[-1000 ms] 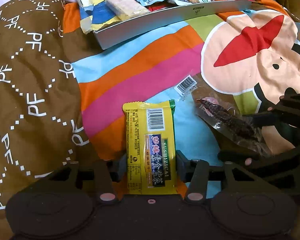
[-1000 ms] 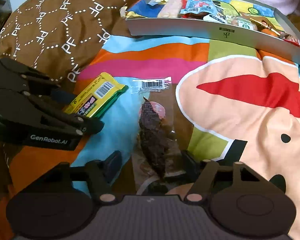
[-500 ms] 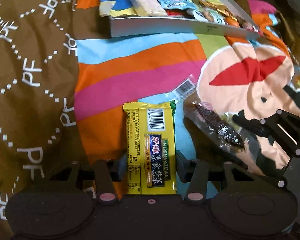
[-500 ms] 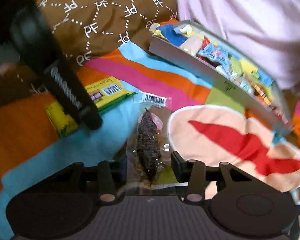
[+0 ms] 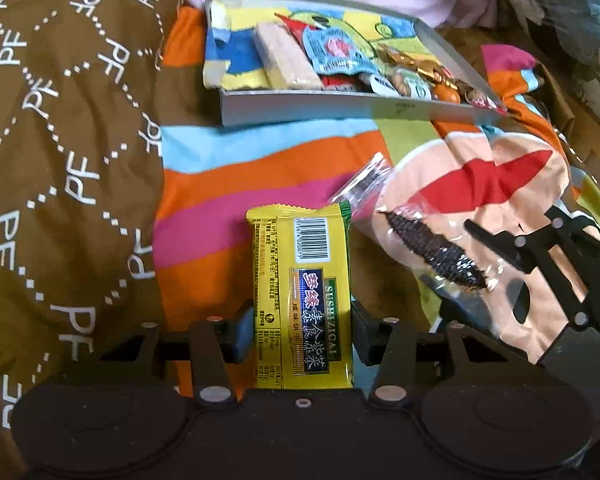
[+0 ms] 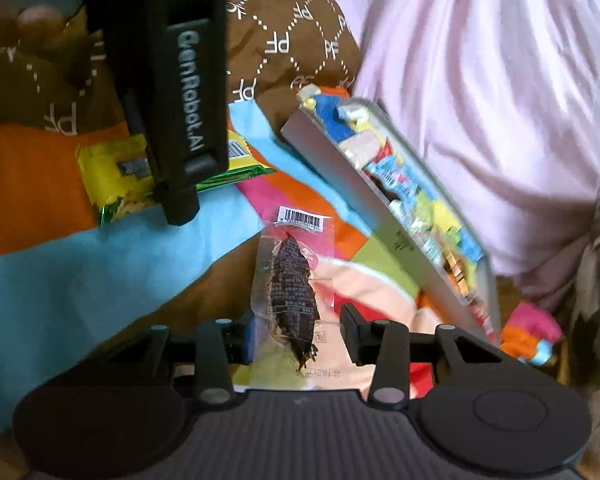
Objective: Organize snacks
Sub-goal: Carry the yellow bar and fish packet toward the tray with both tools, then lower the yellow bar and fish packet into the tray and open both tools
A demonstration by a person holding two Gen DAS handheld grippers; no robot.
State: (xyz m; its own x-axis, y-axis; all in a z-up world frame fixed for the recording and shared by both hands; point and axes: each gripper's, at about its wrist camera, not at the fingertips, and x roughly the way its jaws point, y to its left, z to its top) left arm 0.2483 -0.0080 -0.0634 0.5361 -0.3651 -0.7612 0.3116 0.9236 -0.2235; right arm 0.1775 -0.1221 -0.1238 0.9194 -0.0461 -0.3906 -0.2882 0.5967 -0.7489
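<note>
My left gripper (image 5: 302,330) is shut on a yellow snack packet (image 5: 300,280) with a barcode, held above the bedding. My right gripper (image 6: 296,330) is shut on a clear packet with a dark dried snack (image 6: 294,292) inside, also lifted. The clear packet (image 5: 432,248) and the right gripper show at the right of the left wrist view. The yellow packet (image 6: 112,168) and the left gripper body show at the upper left of the right wrist view. A grey tray (image 5: 340,108) with several snacks lies further ahead; it also shows in the right wrist view (image 6: 340,164).
A colourful striped cartoon blanket (image 5: 268,160) covers the bed. A brown quilt (image 5: 60,120) with white letters lies at the left. Pink fabric (image 6: 480,80) lies behind the tray. Dark clutter (image 5: 572,8) sits at the far right.
Both grippers have lifted with their packets and moved toward the tray. The right gripper has tilted, so the tray now appears slanted in its view.
</note>
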